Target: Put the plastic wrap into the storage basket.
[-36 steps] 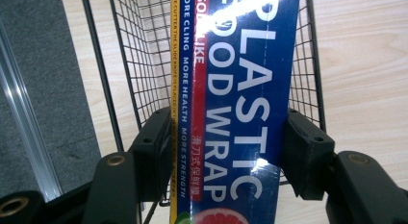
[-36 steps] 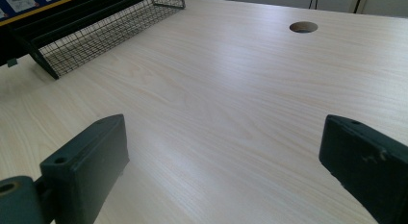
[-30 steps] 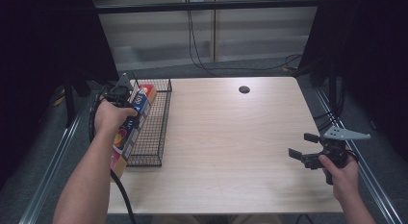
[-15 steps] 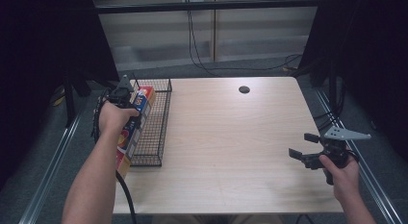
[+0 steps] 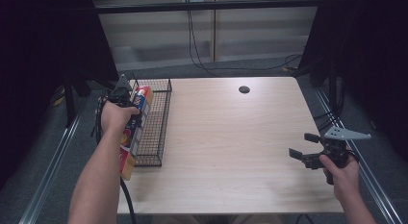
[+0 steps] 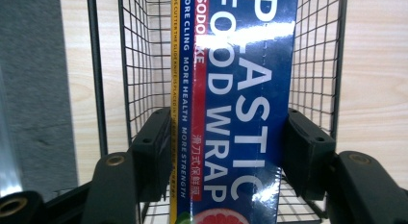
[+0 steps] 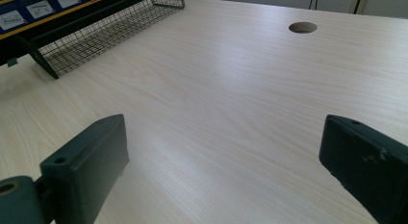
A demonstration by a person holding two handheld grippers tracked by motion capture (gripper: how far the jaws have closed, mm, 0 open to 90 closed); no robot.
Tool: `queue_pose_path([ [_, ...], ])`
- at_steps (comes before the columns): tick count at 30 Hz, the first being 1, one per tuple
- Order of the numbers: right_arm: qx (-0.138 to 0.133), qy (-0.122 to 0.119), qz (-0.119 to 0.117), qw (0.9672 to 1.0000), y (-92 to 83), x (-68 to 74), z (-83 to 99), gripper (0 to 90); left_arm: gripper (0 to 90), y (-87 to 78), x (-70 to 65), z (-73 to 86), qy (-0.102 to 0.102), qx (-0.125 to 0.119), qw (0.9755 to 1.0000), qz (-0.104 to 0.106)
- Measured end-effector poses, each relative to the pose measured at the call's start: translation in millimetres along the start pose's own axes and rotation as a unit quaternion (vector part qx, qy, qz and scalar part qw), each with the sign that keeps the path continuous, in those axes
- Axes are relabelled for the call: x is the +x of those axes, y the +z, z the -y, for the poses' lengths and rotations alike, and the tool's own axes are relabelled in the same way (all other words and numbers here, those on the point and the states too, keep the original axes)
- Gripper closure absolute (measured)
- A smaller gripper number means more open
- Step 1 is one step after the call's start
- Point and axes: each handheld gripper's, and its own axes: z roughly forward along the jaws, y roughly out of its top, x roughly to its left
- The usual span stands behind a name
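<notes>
A light wood-grain table [image 5: 231,137] stands in a dim room, with grey flooring around it and cables hanging against the back wall. A round cable hole [image 5: 244,89] is set near the far edge of the table, right of centre.

At the left edge, a black wire basket [image 5: 156,120] runs lengthwise from the far left corner toward the near edge. A long box of plastic wrap [image 5: 133,130], blue with a red stripe and a yellow edge, lies along the basket's left side, with its near end projecting past the basket's near end. In the left gripper view the box [image 6: 235,108] runs straight up the middle, with basket mesh [image 6: 144,65] behind it on both sides.

The left gripper [image 5: 126,103] sits over the far half of the box, with the left hand [image 5: 115,116] on top of it. Its jaws are clamped on the box, one pad pressed flat against each long side [image 6: 156,152].

Near the right edge, toward the near right corner, the right gripper [image 5: 303,148] is held in the right hand [image 5: 341,173] just above bare tabletop, well apart from the basket. Its jaws stand wide apart, with nothing between them [image 7: 221,161].
</notes>
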Motion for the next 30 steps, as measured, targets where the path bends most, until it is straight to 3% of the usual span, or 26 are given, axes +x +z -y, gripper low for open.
queue_pose_path([
  [6,-0.001,0.001,-0.001,1.0000,-0.9,-0.1,0.0,2.8,42.8,7.5,-1.8,-2.9,-0.002,0.008,0.9999,-0.011],
  [12,0.000,0.000,0.001,1.0000,-0.7,-1.0,0.5,2.8,42.7,14.0,-3.6,-5.4,-0.020,0.010,0.9996,-0.018],
  [15,0.001,0.001,-0.001,1.0000,-0.3,-0.8,0.4,2.8,42.5,15.8,-3.3,-6.4,-0.015,0.011,0.9996,-0.023],
  [20,0.000,0.002,0.001,1.0000,-0.7,-0.2,0.4,2.8,42.3,19.0,-2.5,-6.4,-0.026,0.007,0.9994,-0.022],
  [30,0.000,0.000,-0.001,1.0000,-0.1,-0.7,0.5,2.8,42.0,27.2,-2.9,-8.6,-0.027,0.014,0.9991,-0.028],
])
